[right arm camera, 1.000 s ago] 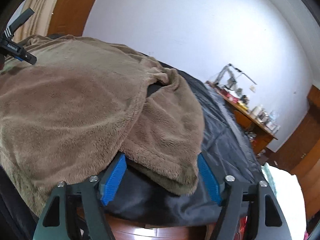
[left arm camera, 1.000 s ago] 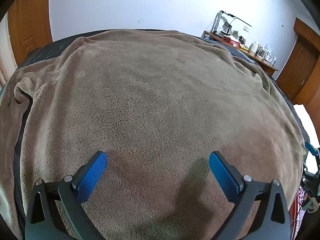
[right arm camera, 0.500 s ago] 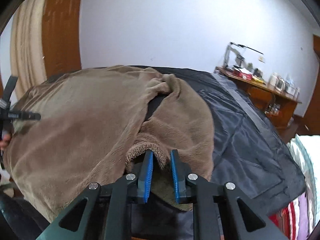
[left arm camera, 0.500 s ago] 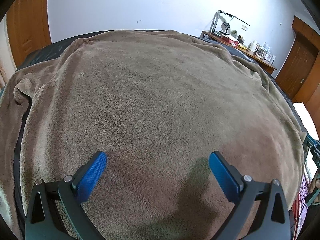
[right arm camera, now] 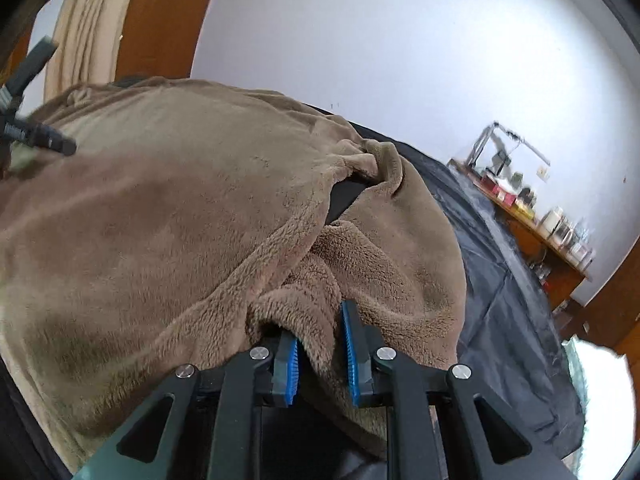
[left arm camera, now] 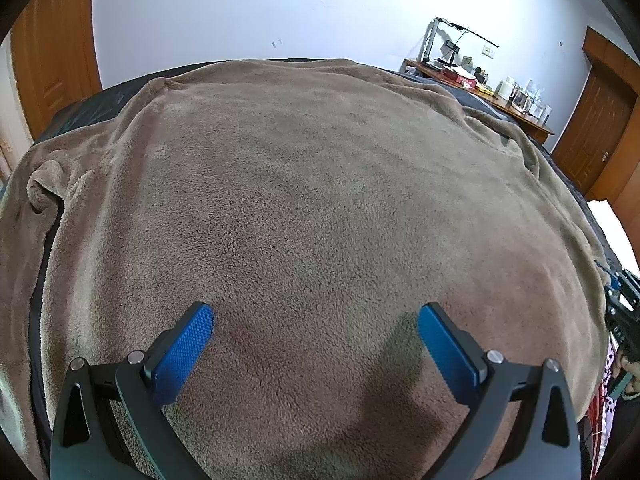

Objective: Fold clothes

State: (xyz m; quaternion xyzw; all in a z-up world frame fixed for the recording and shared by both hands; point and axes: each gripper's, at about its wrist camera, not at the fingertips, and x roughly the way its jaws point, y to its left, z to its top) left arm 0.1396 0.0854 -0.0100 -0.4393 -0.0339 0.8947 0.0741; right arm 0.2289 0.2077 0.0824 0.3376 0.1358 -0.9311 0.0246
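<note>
Covering dark quilted bed [right arm camera: 500, 280], brown fleece garment [left arm camera: 320, 200]; R gripper [right arm camera: 320, 360] clamped on its sleeve, L gripper [left arm camera: 316, 344] apart; white wall [left arm camera: 280, 8], wooden desk [left arm camera: 500, 100].

Left gripper [left arm camera: 316, 340]: my black two-finger gripper with blue textured pads hangs tilted downward, jaws spread wide, nothing between them.
Right gripper [right arm camera: 320, 354]: my matching black gripper with blue ribbed pads is clamped on a fold of the brown fleece garment [right arm camera: 168, 240].
Right fingers [right arm camera: 350, 352]: nearly together, fleece bunched between them.
</note>
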